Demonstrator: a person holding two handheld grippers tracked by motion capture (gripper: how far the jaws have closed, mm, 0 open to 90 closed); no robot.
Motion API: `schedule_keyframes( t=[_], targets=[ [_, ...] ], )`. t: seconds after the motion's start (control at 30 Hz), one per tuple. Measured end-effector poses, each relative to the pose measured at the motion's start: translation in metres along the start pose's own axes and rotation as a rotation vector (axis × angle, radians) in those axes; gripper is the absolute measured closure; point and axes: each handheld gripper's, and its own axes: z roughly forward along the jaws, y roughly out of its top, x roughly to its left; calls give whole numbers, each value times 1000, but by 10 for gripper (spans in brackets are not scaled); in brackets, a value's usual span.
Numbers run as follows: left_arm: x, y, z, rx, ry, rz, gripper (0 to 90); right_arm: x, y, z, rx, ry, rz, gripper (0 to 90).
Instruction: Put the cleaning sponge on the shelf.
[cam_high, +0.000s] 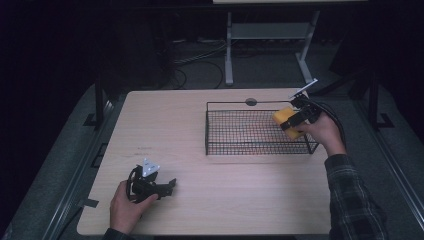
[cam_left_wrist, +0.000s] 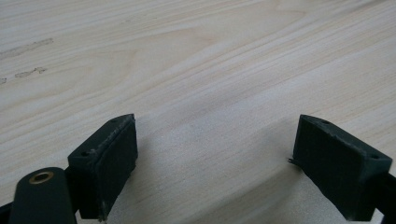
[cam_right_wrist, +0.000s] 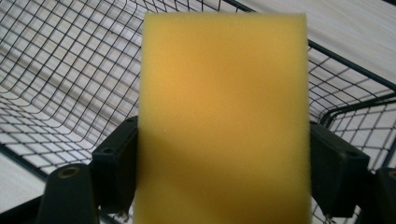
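Note:
A yellow sponge hangs over the right end of a black wire basket, and my right gripper is shut on it. In the right gripper view the sponge stands upright between the two black pads, with the basket's mesh behind and below it. My left gripper rests low at the table's front left, held in a hand. Its jaws are open in the left gripper view, with bare wood between them.
The light wooden table has free room left of the basket and along the front. A small round grommet sits near the far edge. A white desk frame and cables lie on the floor beyond.

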Motion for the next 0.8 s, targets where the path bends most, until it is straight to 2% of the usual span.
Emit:
schedule_keyframes(
  t=[0.43,0.8],
  targets=[
    [0,0,0,0,0,0,131,2,7,24,22,-9,-3,221],
    [0,0,0,0,0,0,131,5,1,38,52,3,2,221]
  ],
)
